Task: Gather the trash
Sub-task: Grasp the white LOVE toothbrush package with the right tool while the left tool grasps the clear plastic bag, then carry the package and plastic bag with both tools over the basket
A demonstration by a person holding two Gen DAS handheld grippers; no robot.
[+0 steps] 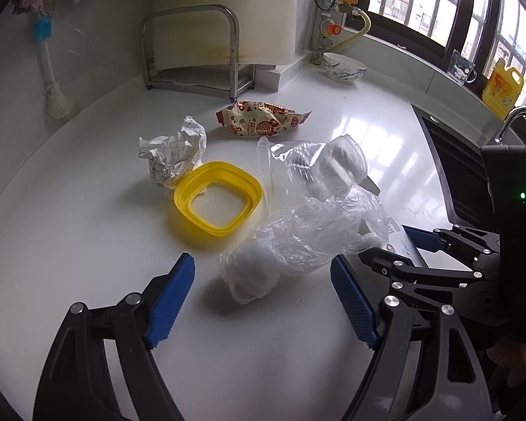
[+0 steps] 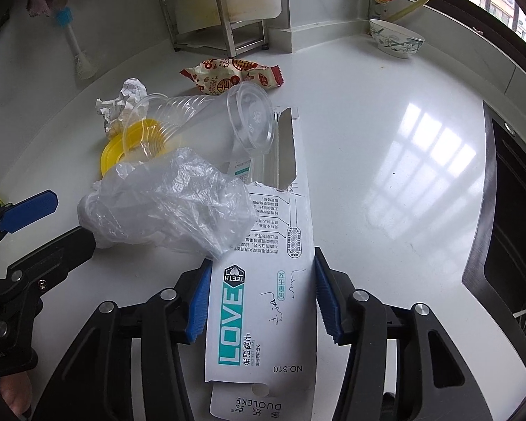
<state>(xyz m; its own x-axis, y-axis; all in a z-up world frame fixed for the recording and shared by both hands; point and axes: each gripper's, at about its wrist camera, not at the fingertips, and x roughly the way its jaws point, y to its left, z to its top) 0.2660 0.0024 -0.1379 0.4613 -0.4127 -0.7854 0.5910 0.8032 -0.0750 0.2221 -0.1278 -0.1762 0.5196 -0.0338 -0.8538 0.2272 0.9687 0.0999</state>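
Note:
My left gripper stands open low over the white counter, and a crumpled clear plastic bag lies between its blue pads without touching them. Beyond the bag lie a clear plastic cup on its side, a yellow lid ring, crumpled checked paper and a red-and-white snack wrapper. My right gripper has both blue pads against the long edges of a white toothbrush package card lying flat on the counter. The plastic bag covers the card's far left part.
A dark sink opens at the right with a tap above it. At the back stand a metal rack, a patterned bowl and gas fittings. A yellow bottle sits on the window sill. A brush hangs on the left wall.

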